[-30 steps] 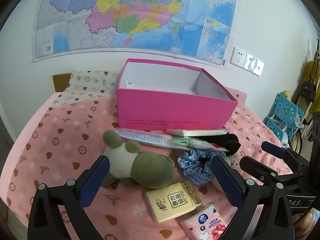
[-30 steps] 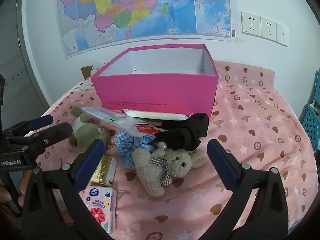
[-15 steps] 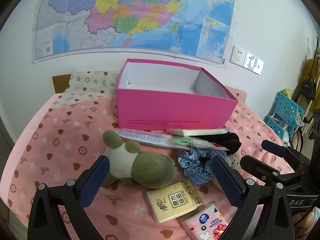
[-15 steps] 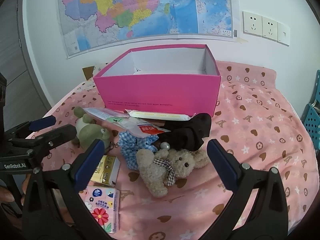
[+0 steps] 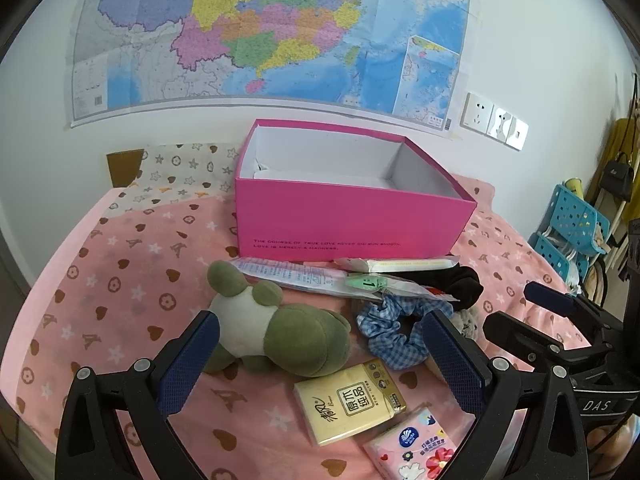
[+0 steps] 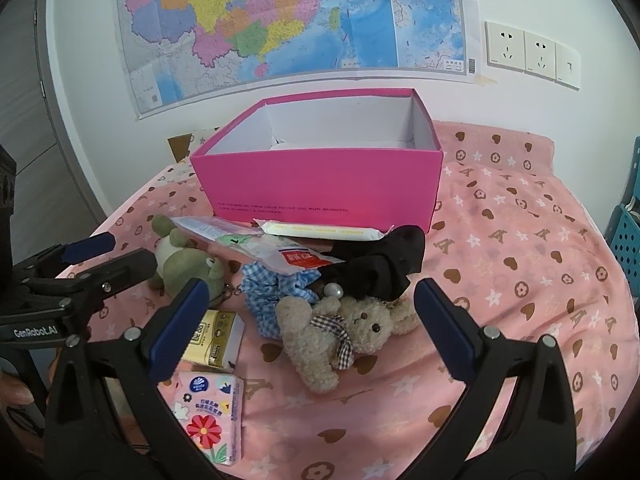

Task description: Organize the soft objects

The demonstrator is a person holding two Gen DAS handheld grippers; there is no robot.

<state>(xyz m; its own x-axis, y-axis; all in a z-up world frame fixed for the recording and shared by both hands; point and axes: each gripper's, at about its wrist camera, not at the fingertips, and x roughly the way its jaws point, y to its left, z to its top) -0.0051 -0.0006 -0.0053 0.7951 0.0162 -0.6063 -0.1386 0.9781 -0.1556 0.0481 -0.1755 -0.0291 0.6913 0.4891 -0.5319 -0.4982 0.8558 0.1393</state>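
Both claws gape, holding nothing: left claw (image 5: pixel 320 354) frames the green frog toy (image 5: pixel 276 330), right claw (image 6: pixel 310 322) the tan teddy bear (image 6: pixel 340 334). Soft things lie heaped on the bed (image 6: pixel 520 248), the pink box (image 6: pixel 320 184) at 12 o'clock, ready to receive them.

Two plush toys (image 6: pixel 188 264) (image 6: pixel 340 332), two scrunchies (image 6: pixel 276 292) (image 6: pixel 380 268), perhaps four packets (image 6: pixel 210 416).
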